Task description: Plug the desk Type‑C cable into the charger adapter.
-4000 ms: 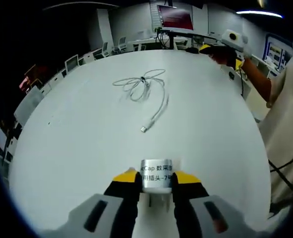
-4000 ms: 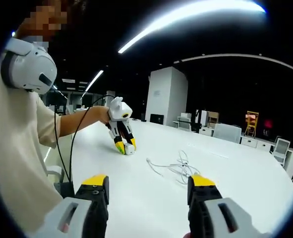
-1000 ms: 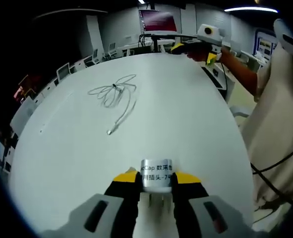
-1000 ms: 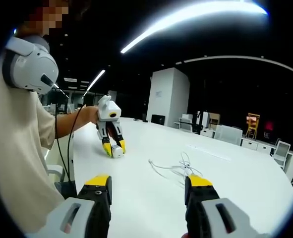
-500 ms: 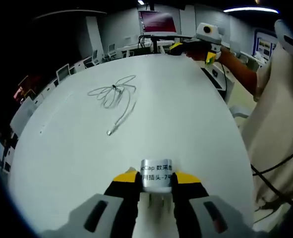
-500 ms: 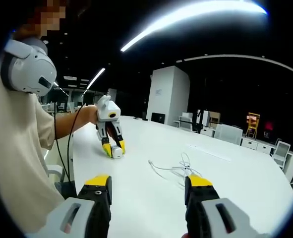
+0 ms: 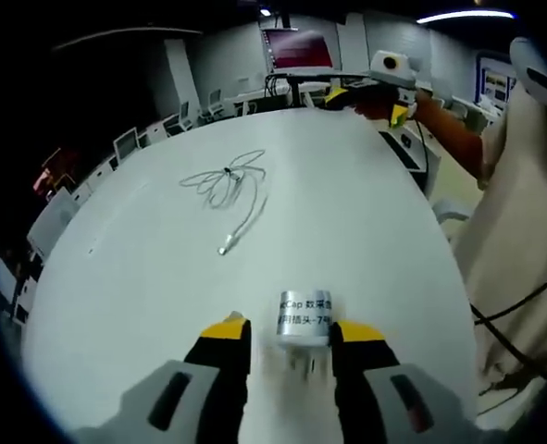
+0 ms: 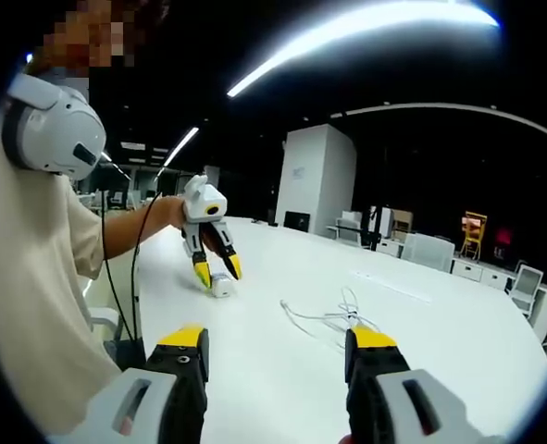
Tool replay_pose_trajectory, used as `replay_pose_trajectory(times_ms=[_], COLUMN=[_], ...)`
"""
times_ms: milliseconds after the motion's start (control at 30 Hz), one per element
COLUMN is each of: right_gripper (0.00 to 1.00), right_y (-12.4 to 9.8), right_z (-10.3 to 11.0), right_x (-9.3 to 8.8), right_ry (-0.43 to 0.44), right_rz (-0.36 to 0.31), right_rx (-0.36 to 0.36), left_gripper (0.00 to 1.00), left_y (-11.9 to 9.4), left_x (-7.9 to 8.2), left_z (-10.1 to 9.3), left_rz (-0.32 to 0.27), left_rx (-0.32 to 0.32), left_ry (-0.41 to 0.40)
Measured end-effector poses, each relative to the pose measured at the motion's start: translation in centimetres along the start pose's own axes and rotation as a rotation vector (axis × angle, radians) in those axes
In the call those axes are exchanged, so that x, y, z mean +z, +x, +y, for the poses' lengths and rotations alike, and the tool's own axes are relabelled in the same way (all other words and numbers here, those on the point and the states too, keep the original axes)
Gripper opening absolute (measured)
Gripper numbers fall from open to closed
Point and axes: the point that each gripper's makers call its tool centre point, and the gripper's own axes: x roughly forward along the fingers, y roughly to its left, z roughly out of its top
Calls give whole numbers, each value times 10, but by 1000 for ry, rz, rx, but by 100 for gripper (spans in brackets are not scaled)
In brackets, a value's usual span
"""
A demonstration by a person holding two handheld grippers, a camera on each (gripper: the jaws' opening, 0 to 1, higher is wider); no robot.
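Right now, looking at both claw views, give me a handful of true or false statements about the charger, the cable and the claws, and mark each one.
1. The left claw is open, with the charger adapter standing between its jaws on the table. True.
2. The cable is already plugged into the adapter. False: it lies apart on the table, its connector end free.
3. The right claw holds the cable. False: it is open and empty, above the table.
4. The cable is partly bundled in loops. True.
5. The adapter has no label. False: printed text wraps its side.
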Motion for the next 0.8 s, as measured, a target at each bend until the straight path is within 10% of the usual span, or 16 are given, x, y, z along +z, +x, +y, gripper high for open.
replay_pose_trajectory(times_ms=[800], right_gripper=[60], right_y=[-1], right_z=[1], right_x=[6], right_ry=[-11], right_rz=[-4], right_rx=[-6], left_gripper=[27], left_y=[-1], left_x=[-19], left_z=[-6], left_rz=[150], left_rx=[-55], left_ry=[24])
